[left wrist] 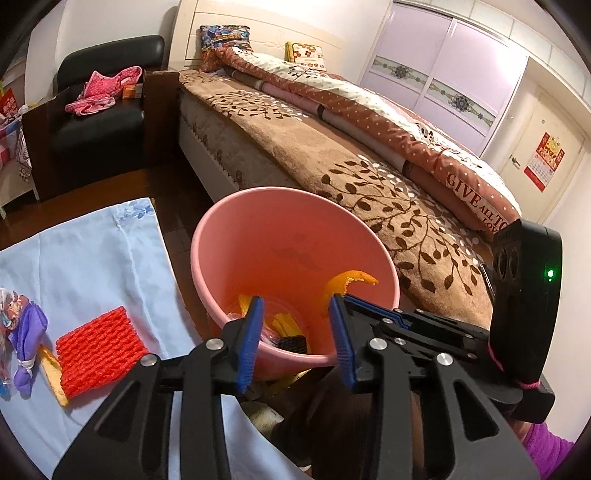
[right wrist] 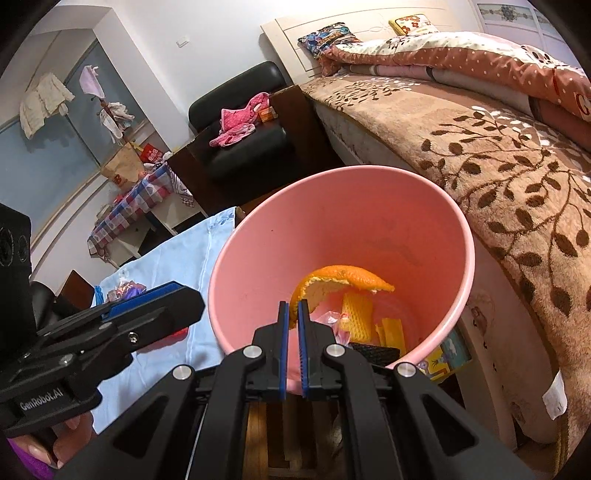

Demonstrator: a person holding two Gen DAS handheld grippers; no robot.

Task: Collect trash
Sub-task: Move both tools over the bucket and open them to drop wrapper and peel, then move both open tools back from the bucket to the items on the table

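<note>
My right gripper [right wrist: 292, 308] has its fingers clenched on the orange peel [right wrist: 345, 278], hanging inside the pink bin [right wrist: 466, 236], long axis across the fingers. Left gripper [left wrist: 295, 314] released, empty, above the same bin.

Bedroom. Ahead of me a bed [left wrist: 332, 162] with a brown leaf-pattern blanket and a folded dotted quilt [left wrist: 369, 107], white headboard [left wrist: 258, 26]. Black armchair [left wrist: 107, 122] beside it. Lilac sliding wardrobe doors [left wrist: 436, 66] beyond. Dark wood floor [left wrist: 173, 192]. White walls, warm indoor light.
</note>
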